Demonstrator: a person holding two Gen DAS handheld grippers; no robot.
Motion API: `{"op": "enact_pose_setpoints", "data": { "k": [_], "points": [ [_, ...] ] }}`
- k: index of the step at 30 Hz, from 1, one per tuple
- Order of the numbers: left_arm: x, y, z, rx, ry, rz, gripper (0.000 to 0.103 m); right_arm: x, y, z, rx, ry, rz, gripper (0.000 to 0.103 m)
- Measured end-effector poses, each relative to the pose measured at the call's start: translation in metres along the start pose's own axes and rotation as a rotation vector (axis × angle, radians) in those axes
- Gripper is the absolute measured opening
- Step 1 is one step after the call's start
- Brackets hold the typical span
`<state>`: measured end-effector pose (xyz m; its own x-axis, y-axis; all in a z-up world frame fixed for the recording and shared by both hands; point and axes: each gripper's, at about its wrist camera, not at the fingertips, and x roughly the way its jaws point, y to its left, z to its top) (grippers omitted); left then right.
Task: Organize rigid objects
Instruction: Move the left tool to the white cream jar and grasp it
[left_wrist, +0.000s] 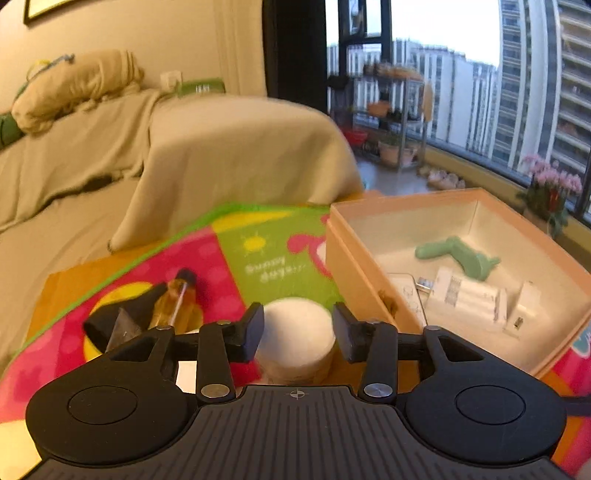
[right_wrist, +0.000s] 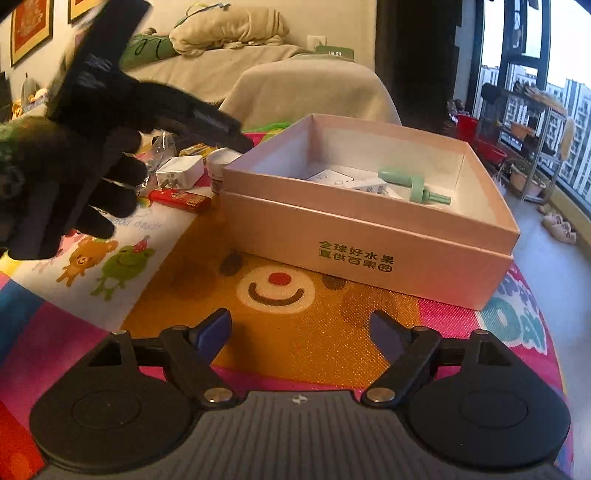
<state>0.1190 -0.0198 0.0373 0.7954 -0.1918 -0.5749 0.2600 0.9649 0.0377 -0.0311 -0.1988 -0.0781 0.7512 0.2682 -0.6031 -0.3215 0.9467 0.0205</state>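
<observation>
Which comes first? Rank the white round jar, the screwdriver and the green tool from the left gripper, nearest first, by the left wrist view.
1. white round jar, between the left gripper's fingers.
2. screwdriver, on the mat to the left.
3. green tool, inside the box, to the right.

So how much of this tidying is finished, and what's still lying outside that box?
Partly done. The box already holds a green tool and some white items. Right now the left gripper has a white round jar between its fingers, not gripped; the right gripper is open and empty. Still on the mat: a white charger, a red lighter and a screwdriver.
</observation>
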Motion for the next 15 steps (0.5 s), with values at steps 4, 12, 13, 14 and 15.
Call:
{"op": "enact_pose_setpoints", "data": {
  "k": [4, 12, 13, 14, 15],
  "points": [
    [0.0, -0.004, -0.005, 0.03, -0.029, 0.0, 0.045, 0.002, -0.001, 0.001, 0.003, 0.004, 0.011, 0.087],
    [-0.003, 0.012, -0.012, -0.015, -0.084, 0.042, 0.046, 0.002, -0.001, 0.003, 0.001, 0.009, 0.021, 0.091],
    [-0.003, 0.014, -0.012, -0.022, -0.085, 0.035, 0.046, 0.003, -0.001, 0.003, 0.001, 0.009, 0.021, 0.091],
    [-0.003, 0.015, -0.011, -0.022, -0.081, 0.028, 0.046, 0.003, -0.001, 0.003, 0.0, 0.01, 0.023, 0.091],
    [-0.004, 0.015, -0.01, -0.018, -0.073, 0.014, 0.046, 0.003, -0.001, 0.003, -0.001, 0.011, 0.023, 0.092]
  ]
}}
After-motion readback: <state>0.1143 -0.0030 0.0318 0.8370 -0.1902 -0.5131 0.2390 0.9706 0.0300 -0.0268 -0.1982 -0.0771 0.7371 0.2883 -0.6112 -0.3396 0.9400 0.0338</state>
